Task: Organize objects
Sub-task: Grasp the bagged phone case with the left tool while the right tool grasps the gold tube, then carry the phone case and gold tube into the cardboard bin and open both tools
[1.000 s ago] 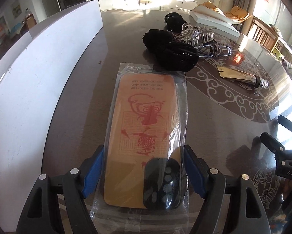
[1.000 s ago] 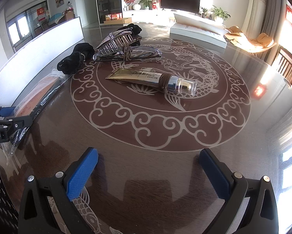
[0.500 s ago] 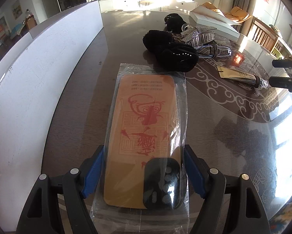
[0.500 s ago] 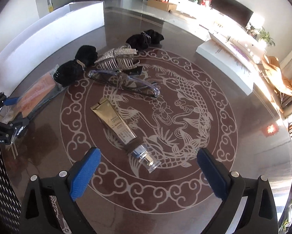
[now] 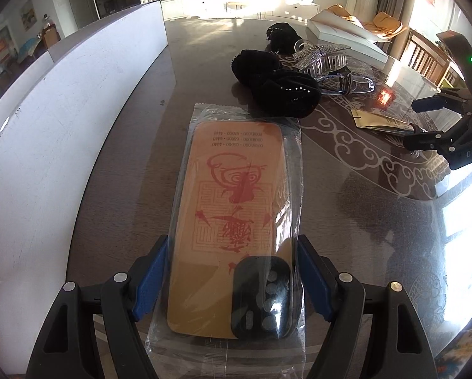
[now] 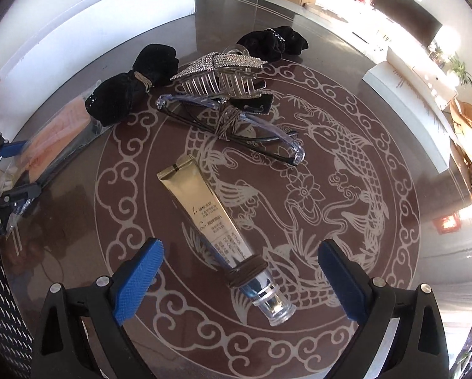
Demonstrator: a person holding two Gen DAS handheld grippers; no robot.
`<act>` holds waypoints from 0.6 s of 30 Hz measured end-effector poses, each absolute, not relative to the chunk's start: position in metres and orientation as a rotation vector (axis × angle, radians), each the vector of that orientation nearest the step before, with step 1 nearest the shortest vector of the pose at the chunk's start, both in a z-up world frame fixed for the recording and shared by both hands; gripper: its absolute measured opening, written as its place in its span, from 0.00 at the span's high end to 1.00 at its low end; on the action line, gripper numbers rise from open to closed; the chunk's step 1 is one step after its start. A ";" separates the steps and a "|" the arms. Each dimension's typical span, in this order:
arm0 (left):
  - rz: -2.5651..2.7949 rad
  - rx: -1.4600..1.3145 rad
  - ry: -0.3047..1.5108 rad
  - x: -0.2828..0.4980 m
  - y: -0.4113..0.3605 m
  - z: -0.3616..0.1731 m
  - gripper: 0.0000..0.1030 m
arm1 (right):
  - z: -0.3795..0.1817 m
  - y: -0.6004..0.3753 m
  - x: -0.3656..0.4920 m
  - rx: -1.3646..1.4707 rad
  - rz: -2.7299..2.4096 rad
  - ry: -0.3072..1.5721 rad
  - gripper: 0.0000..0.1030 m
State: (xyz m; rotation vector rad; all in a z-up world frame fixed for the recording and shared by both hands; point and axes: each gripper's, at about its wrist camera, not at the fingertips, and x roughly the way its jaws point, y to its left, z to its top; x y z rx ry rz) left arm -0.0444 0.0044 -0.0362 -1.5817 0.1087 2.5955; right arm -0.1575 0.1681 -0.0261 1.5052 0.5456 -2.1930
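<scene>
An orange phone case with a red print, sealed in a clear bag (image 5: 233,208), lies on the glossy brown table. My left gripper (image 5: 231,271) is shut on its near end, blue pads against both sides of the bag. A gold cosmetic tube (image 6: 204,208) with a clear cap and a brown hair tie (image 6: 247,271) round its neck lies on the table's dragon pattern. Over it hangs my right gripper (image 6: 240,252), jaws wide and closing, with the tube's cap end between the pads and untouched. The left wrist view shows the right gripper (image 5: 425,123) at the far right.
Beyond the tube lie clear glasses (image 6: 236,126) wound with a brown tie, a rhinestone hair claw (image 6: 220,72) and two black scrunchies (image 6: 125,91) (image 6: 272,42). A white board (image 5: 62,142) stands along the left. A white box (image 6: 409,94) sits at the back right.
My right gripper has travelled across the table and rolled, so the tube now lies between its fingers; its jaws have narrowed slightly. The left gripper and the bagged case have not moved.
</scene>
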 end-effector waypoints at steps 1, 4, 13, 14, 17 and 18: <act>2.595 -1.582 0.109 -0.045 0.005 -0.036 0.26 | -0.028 0.167 -0.158 1.520 -2.177 0.530 0.13; 2.595 -1.581 0.103 -0.044 0.003 -0.035 0.26 | -0.036 0.163 -0.155 1.576 -2.100 0.491 0.42; 2.728 -1.393 -0.066 -0.031 -0.019 -0.009 0.27 | -0.010 0.173 -0.099 1.555 -2.142 0.235 0.75; 2.740 -1.362 -0.095 -0.029 -0.023 -0.005 0.27 | -0.005 0.177 -0.091 1.537 -2.156 0.164 0.75; 2.767 -1.279 -0.177 -0.023 -0.031 0.004 0.27 | 0.007 0.188 -0.071 1.482 -2.173 -0.053 0.75; 2.776 -1.256 -0.201 -0.021 -0.033 0.007 0.27 | 0.010 0.190 -0.065 1.457 -2.175 -0.112 0.75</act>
